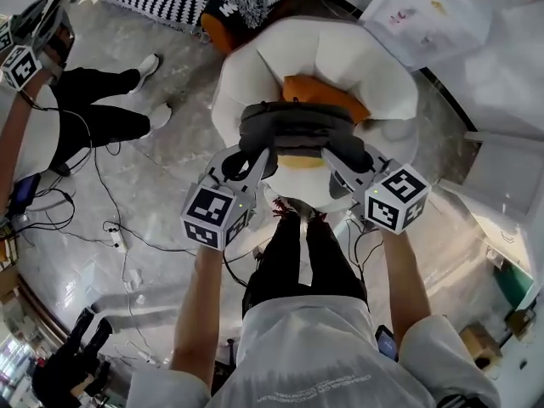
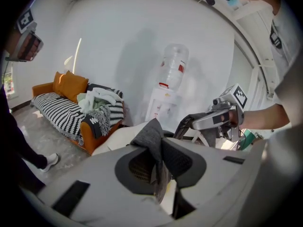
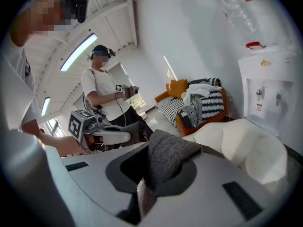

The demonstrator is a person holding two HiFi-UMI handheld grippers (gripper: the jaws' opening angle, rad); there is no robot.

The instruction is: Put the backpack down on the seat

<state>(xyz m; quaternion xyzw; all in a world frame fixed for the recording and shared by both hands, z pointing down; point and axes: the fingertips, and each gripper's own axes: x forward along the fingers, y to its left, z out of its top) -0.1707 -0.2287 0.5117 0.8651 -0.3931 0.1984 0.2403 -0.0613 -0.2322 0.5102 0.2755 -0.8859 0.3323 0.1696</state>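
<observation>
backpack [image 1: 296, 126], dark grey, hangs between the two tongs right over the seat of the white armchair [image 1: 255, 66], covering part of the orange cushion [image 1: 331, 99] on it; from above can't tell if its underside touches the cushion or the seat. left gripper [image 1: 257, 158] is pinching a fold of the grey backpack fabric at the pack's left end, jaws nearly together with cloth bunched up between the pads. right gripper [image 1: 338, 158] does the same at the right end, jaws clamped on a wad of the same fabric. both tongs angle down and inward toward the chair, marker cubes nearest the operator, whose legs stand just in front of the armchair. behind the chair: an orange sofa [image 2: 87, 138] with a black-and-white striped throw [image 2: 57, 110] and loose clothes piled on it, and a white water dispenser [image 2: 161, 105] with a bottle [image 2: 174, 65] on top against the wall. a second person [image 3: 102, 91] stands off to the operator's left, well apart from the chair, with their own marker-cube rig in hand. black cables [image 1: 102, 189] and a power strip [image 1: 119, 243] lie on the glossy grey floor [image 1: 178, 143] between that person and the operator
</observation>
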